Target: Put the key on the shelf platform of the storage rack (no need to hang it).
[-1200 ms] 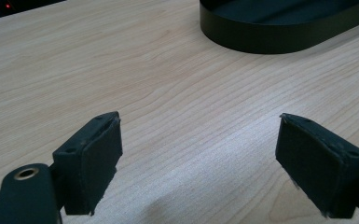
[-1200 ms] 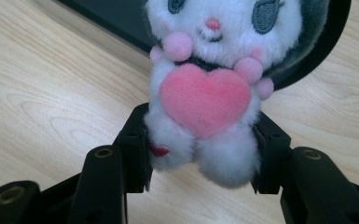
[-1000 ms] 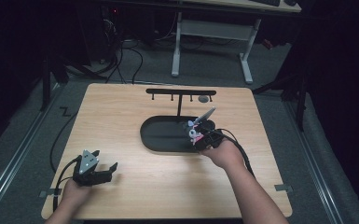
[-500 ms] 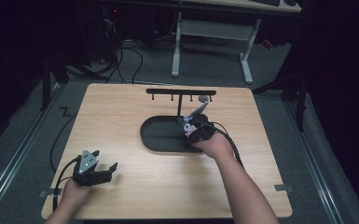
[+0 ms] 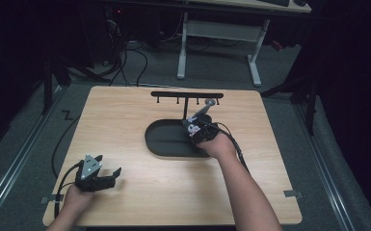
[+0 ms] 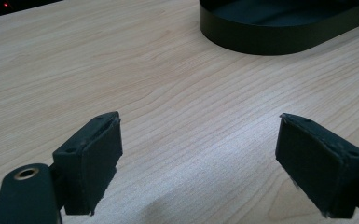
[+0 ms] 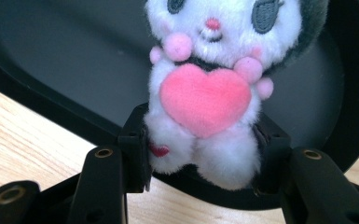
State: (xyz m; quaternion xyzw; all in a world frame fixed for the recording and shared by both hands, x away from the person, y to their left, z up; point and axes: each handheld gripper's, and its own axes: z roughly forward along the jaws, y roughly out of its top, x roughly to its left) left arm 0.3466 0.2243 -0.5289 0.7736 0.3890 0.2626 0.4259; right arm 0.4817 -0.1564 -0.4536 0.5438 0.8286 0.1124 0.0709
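We see a black rack (image 5: 187, 95) with small hooks standing at the far side of the wooden surface (image 5: 125, 120). Beyond it stands a white-legged desk (image 5: 219, 33), with cables (image 5: 125, 57) on the floor to its left.

I am working in what looks like a lab or test room. My pale wooden worktop (image 5: 125, 120) stands alone on grey carpet. Behind it stands a white-legged desk (image 5: 221, 43), with tangled black cables (image 5: 125, 57) to that desk's left. Metal rails (image 5: 14, 159) run along the floor left of the worktop, and everything around is dark.
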